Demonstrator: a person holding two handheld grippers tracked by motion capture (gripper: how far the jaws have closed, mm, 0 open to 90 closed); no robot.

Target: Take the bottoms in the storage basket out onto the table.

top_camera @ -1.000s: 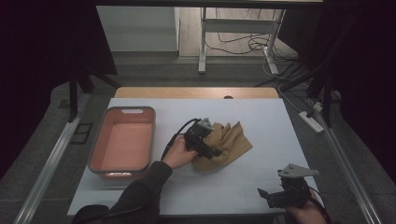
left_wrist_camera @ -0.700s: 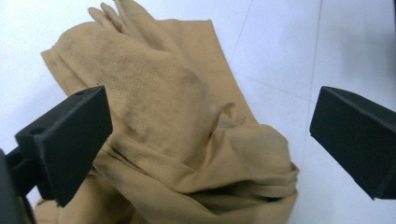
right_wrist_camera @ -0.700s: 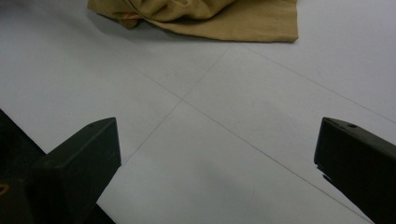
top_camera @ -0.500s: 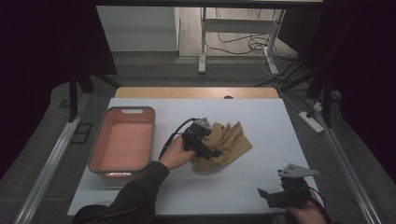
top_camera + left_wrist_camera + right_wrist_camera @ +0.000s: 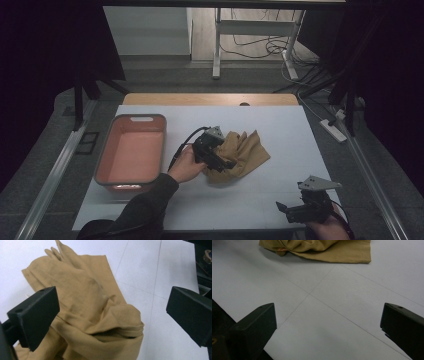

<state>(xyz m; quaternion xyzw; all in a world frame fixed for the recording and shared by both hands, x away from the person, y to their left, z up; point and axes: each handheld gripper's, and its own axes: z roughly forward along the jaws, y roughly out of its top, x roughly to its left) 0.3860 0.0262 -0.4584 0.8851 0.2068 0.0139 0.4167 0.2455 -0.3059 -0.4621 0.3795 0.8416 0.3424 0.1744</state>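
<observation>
Right claw point(image 5: 289, 209): jaws wide apart, empty, idle at the tabletop's point(image 5: 280, 125) near right corner.
Left claw point(image 5: 223, 161): jaws spread, poised over my tan cloth point(image 5: 245, 152), nothing pinched.
Cloth: crumpled mid-tabletop; long axis ran from near-left toward far-right, flat corner pointing to the right edge.
Pink tub point(image 5: 131, 152): near the left edge, empty.
Progress, as I judged: grasp not yet made; everything remained.

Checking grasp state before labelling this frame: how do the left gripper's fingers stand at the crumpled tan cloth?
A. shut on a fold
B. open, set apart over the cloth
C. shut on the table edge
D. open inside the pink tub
B: in the left gripper view the left gripper has its fingers wide apart over the crumpled tan cloth, pinching nothing.
</observation>
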